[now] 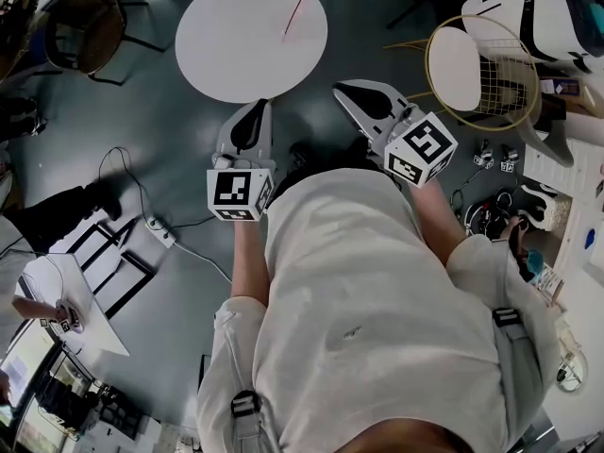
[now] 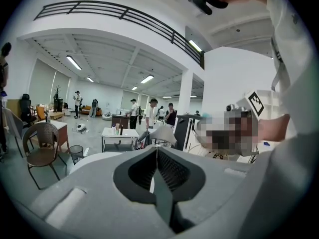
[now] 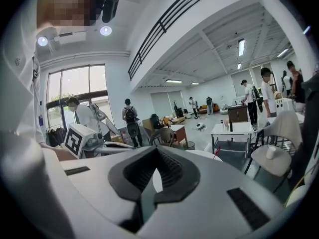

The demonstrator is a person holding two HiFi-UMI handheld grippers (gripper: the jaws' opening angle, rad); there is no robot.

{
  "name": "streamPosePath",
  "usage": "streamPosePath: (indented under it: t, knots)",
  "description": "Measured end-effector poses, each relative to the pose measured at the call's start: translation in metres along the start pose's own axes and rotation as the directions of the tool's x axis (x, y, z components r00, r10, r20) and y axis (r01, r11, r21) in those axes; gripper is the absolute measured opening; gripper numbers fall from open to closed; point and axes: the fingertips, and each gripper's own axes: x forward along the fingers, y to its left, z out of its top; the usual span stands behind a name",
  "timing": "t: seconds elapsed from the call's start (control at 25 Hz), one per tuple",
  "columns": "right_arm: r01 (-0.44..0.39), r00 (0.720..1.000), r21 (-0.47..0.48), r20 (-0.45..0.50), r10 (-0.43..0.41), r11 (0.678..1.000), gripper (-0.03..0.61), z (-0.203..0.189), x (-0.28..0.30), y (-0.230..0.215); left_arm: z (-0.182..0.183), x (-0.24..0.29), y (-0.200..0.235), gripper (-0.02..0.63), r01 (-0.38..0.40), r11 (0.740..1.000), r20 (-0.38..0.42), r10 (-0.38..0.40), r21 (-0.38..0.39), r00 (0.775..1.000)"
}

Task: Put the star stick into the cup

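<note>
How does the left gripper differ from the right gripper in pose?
The left gripper points straight ahead, while the right gripper slants towards the person's left. In the head view the left gripper's tip meets the rim of the round table; the right gripper's tip lies over the floor beside that table. Both are shut and hold nothing.

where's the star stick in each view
Head view: star stick lies on the table, near its upper right rim.
Left gripper view: not in it; the table edge shows left of the jaws.
Right gripper view: star stick on the table, just right of the jaws.
Shared landmark: the round white table.
</note>
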Motion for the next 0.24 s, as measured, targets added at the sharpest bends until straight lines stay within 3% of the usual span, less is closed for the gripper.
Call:
streamPosePath:
  t: [0.24]
  knots:
    - [-0.002, 1.000, -0.004, -0.002, 0.002, 1.000, 0.008, -0.0025, -0.0042, -0.0042, -0.0016, 0.0019, -0.0064, 0.011, -0.001, 1.000, -0.006, 0.000, -0.005, 1.000]
